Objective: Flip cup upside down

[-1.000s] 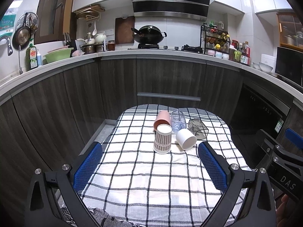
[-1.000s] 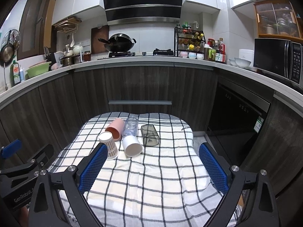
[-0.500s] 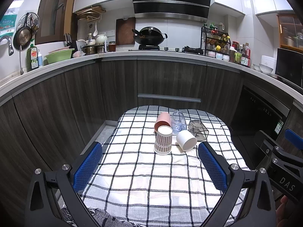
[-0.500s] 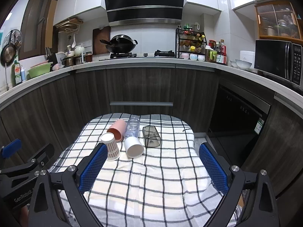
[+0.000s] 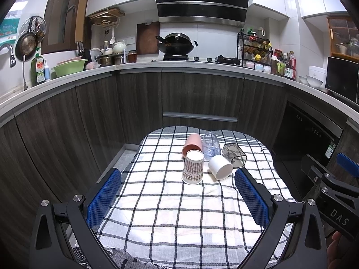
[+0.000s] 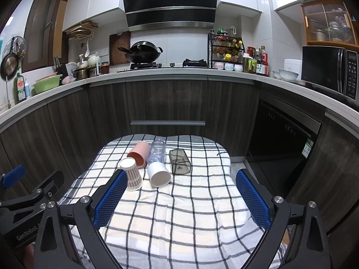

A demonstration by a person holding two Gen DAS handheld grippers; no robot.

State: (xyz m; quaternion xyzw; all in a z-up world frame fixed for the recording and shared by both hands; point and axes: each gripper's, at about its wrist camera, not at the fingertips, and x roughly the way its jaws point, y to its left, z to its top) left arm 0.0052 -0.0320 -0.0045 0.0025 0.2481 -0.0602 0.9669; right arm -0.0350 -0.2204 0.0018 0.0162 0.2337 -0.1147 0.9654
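Note:
A checked paper cup [image 5: 193, 170] [image 6: 132, 174] stands upside down, wide rim on the checkered cloth [image 5: 170, 213]. A white cup [image 5: 220, 167] [image 6: 158, 174], a pink cup [image 5: 192, 144] [image 6: 139, 153], a clear cup [image 5: 211, 145] [image 6: 157, 151] and a smoky square cup [image 5: 233, 154] [image 6: 179, 161] lie on their sides beside it. My left gripper [image 5: 177, 196] is open and empty, well short of the cups. My right gripper [image 6: 180, 198] is open and empty, also short of them.
The cloth-covered table [image 6: 179, 219] stands in front of dark kitchen cabinets [image 5: 197, 98]. A dishwasher [image 6: 282, 139] is at the right. The right gripper's body shows at the right edge of the left wrist view [image 5: 332, 192].
Both grippers have drawn slightly back and up from the cups. The cups have not moved.

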